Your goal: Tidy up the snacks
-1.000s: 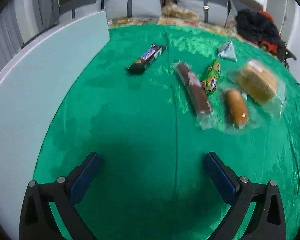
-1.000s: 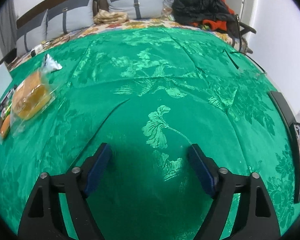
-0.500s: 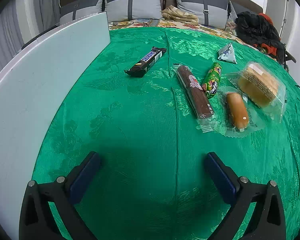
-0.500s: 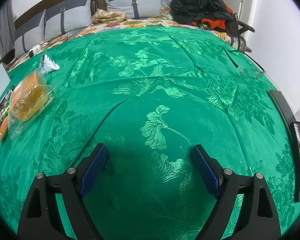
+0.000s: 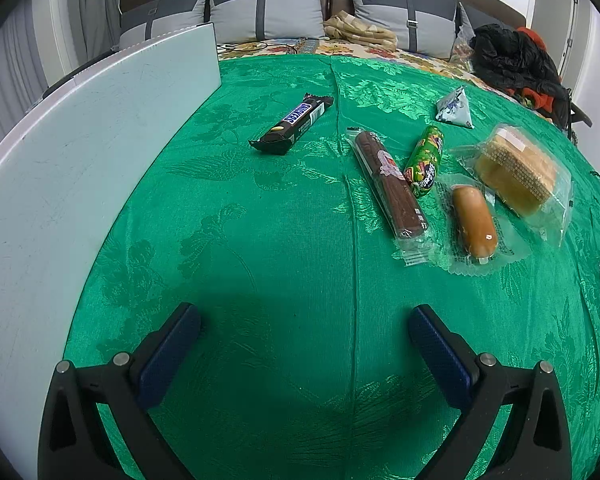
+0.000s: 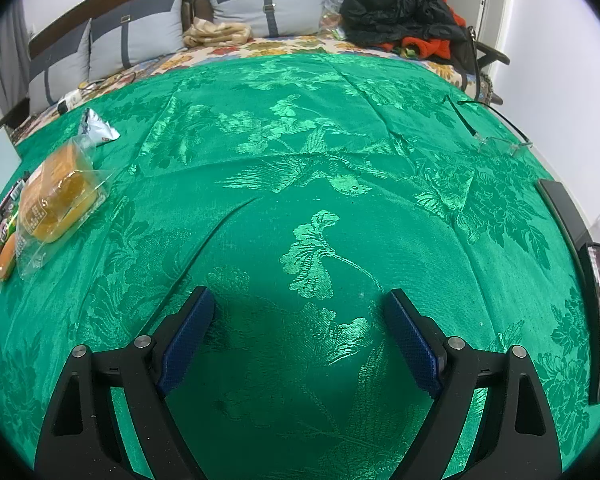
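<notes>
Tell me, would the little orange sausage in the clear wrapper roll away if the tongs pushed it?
Probably a bit. The orange sausage looks round like a log, so a sideways push could roll it. Its flat clear wrapper edges would likely stop it soon. The shiny plastic may also feel slippery.

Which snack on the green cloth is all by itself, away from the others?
The black Snickers bar. It lies alone near the white board, while the other snacks huddle together further right.

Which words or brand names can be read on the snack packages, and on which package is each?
"SNICKERS": on the dark chocolate bar.
Brown biscuit pack: small characters near its end, too small to read.
Green candy roll: print too blurred.
Bread bag: fine print unreadable.
</notes>
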